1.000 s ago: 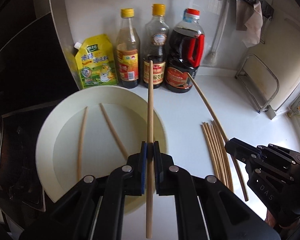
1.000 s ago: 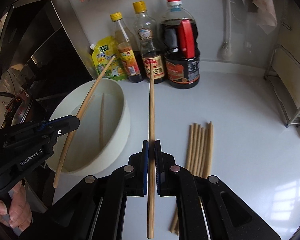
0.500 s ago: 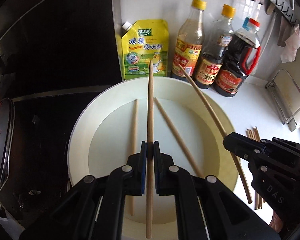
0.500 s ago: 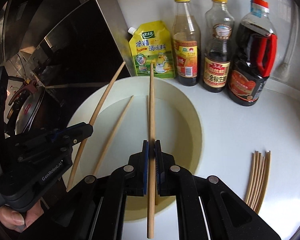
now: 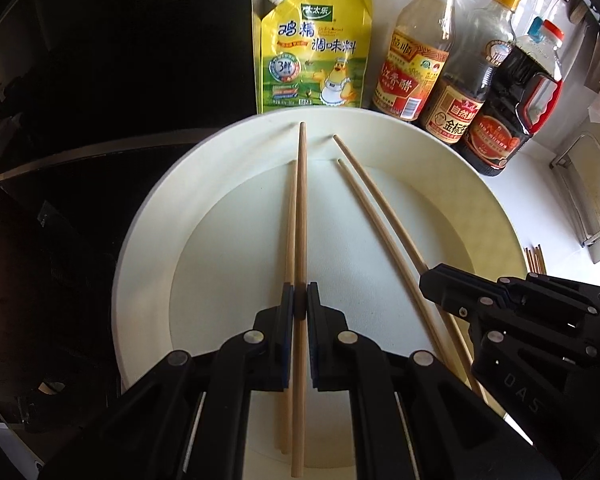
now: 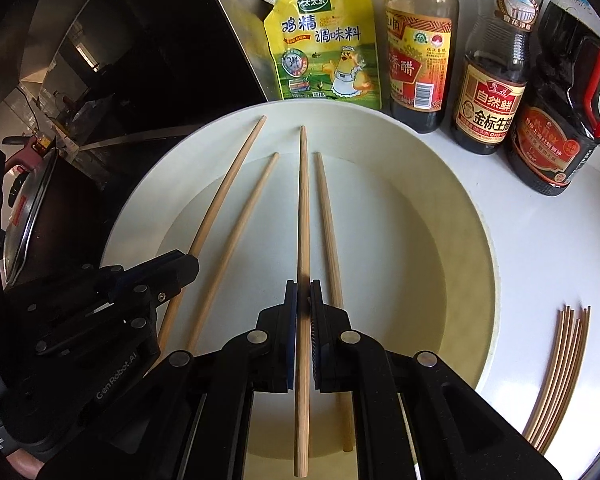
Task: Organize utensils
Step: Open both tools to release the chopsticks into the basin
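Both tongs (image 5: 300, 306) (image 6: 303, 300) clamped on a chopstick (image 5: 300, 216) (image 6: 303, 208) each, butts cut off below, over bowl (image 5: 148, 216)

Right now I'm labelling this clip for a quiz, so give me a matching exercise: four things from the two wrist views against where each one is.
Things:
1. left gripper
2. bundle of chopsticks
3. yellow seasoning pouch
4. two loose chopsticks

Places:
A. lying flat on the white counter, right of the basin
B. standing behind the basin, left of the bottles
C. lying inside the white basin
D. shut on one chopstick, over the basin

Pairs: 1-D, 2-A, 3-B, 4-C
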`<state>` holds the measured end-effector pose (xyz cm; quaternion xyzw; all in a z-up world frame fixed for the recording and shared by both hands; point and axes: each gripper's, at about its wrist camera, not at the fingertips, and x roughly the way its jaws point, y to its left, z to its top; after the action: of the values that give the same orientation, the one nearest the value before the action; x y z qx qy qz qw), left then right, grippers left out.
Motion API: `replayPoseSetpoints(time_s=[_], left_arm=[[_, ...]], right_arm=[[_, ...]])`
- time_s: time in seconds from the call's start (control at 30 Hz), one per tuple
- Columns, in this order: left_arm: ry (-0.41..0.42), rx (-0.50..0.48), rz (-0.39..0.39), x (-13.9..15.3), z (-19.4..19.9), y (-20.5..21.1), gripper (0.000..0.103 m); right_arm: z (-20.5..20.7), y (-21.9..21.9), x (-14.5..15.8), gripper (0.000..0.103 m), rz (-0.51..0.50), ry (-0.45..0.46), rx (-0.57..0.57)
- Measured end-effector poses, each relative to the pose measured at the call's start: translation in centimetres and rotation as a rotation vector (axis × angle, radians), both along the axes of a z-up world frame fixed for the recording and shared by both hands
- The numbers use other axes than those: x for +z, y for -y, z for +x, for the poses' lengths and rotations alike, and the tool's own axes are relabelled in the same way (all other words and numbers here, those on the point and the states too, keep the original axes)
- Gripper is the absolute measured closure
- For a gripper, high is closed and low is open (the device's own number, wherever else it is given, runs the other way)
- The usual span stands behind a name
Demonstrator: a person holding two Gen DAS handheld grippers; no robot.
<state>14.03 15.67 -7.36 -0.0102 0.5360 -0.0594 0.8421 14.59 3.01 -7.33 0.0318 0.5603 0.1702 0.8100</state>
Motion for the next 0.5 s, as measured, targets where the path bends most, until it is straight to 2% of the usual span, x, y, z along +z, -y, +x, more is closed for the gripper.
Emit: replayPoseSetpoints(time_s=[0.2, 0.37, 0.5], left_arm=[[-0.008, 0.007, -0.001, 0.1, 0.2, 0.0, 0.095], [0.005, 0.024, -0.001, 0.5, 0.0, -0.4, 0.083], [0.010, 0.033, -0.006, 0.7, -0.2, -0.7, 0.081]], right_arm=[[-0.1, 0.5, -0.3, 0.097, -0.007, -0.009, -0.010], [-0.5, 1.3, 0.4, 0.091, -0.011, 0.013, -0.032], [-0.8, 1.7, 0.9, 0.091, -0.003, 0.023, -0.041]])
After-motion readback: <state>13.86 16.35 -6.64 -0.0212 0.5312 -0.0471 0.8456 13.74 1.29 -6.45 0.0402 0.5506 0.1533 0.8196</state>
